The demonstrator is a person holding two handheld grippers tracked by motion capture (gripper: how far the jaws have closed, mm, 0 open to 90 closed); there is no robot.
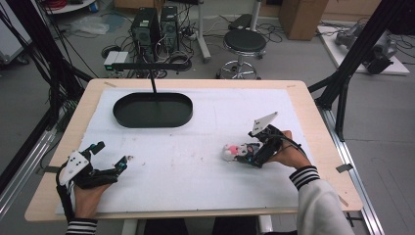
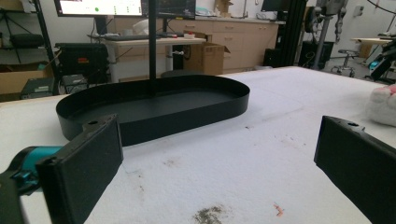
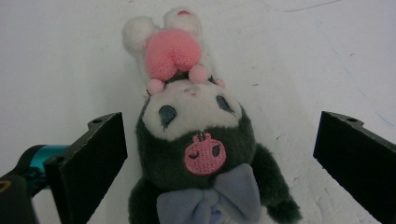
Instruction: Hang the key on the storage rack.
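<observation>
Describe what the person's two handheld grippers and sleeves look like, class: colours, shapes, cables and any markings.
The left gripper and right gripper are black, each topped by a pale grey three-cornered plate with small dark dots. Their fingers are flat, black, rectangular pads with a screw hole on top; a teal part sits behind one. A black cable trails from the left. The sleeves are white with black-and-white striped cuffs.

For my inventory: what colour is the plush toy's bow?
Pale lilac-blue; the bow shows best in the right gripper view.

Small dark grey, white and pink plush doll (image 3: 196,140) with lilac bow, lying face up on white padded surface (image 1: 195,161), oval black metal tray (image 1: 152,110) well apart.
</observation>
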